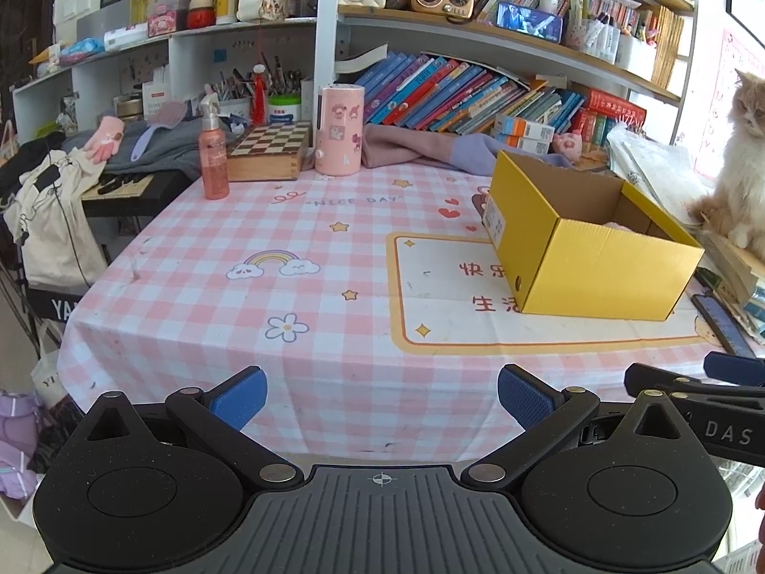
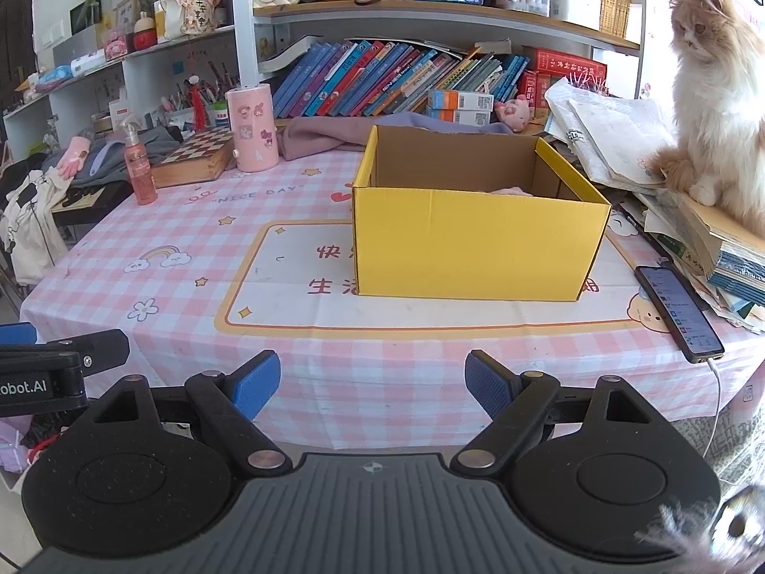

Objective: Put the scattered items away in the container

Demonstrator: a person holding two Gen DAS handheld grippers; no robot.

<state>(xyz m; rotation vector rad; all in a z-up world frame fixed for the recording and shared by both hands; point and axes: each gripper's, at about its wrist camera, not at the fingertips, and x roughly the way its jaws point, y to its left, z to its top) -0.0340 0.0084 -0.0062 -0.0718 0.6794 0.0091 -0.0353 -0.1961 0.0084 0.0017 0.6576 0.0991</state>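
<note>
An open yellow cardboard box (image 2: 478, 244) stands on the pink checked tablecloth (image 2: 143, 287), with something pale pink (image 2: 511, 190) just showing inside. In the left wrist view the box (image 1: 593, 263) sits to the right. At the far left of the table stand a pink spray bottle (image 1: 213, 162), a pink cylinder with stickers (image 1: 338, 130) and a wooden chessboard box (image 1: 268, 150). My left gripper (image 1: 381, 399) is open at the table's near edge, with nothing between its fingers. My right gripper (image 2: 372, 387) is also open and empty, in front of the box.
A fluffy cat (image 2: 717, 91) sits on stacked papers and books (image 2: 621, 143) at the right. A phone (image 2: 679, 313) on a cable lies at the right edge. Purple cloth (image 2: 330, 136) and book-filled shelves (image 2: 406, 76) line the back. A bag (image 1: 48, 220) and a keyboard (image 1: 124, 186) are left.
</note>
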